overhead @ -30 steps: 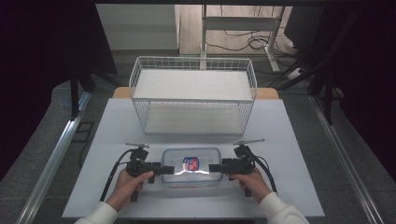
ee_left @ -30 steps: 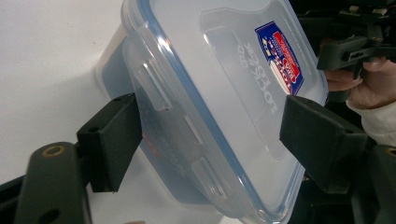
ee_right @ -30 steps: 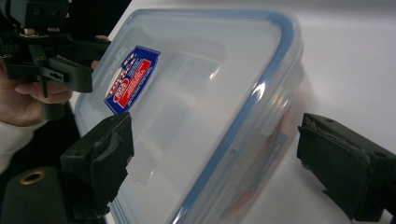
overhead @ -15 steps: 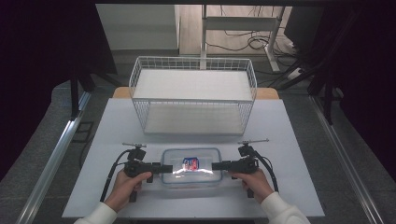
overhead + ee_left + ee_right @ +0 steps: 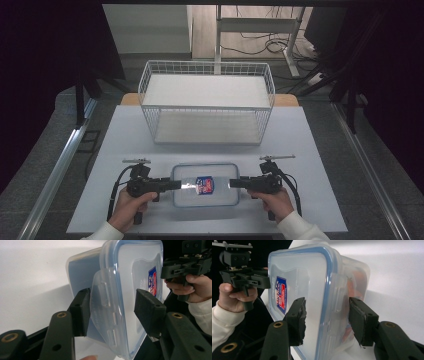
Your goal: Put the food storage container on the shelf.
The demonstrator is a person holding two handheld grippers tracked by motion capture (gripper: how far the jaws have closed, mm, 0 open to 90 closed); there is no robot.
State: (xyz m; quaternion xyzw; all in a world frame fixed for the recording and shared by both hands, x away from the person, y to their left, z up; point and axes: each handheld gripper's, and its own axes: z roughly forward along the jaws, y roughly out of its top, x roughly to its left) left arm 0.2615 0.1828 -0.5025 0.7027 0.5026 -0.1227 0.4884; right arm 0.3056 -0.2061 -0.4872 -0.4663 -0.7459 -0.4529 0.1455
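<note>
Down at the near edge of the white table (image 5: 125, 135), the left hand (image 5: 129, 209) holds the left gripper (image 5: 176, 184), which points rightward at the short left end of a clear plastic container (image 5: 206, 200). In the left gripper view its jaws stand apart, one on each side of the flipped-out latch flap (image 5: 103, 312) at that end, with a gap showing between the right-hand pad and the lid, so they are not clamped. The container lies flat on the table between the two grippers, near the front edge and centred left to right. It is a rectangular box with rounded corners, a translucent body and a see-through lid (image 5: 299, 290) edged by a blue seal, with a small blue, red and white label (image 5: 204, 184) in the middle of the lid. Something orange shows dimly through the wall (image 5: 358, 287) in the right gripper view; what it is cannot be told. At the right end, the right gripper (image 5: 233, 183), held in the right hand (image 5: 276, 202), points leftward, its jaws also spread, bracketing that end's latch and rim without pressing. Farther back, well apart from the container, stands a white wire basket (image 5: 207, 67).
</note>
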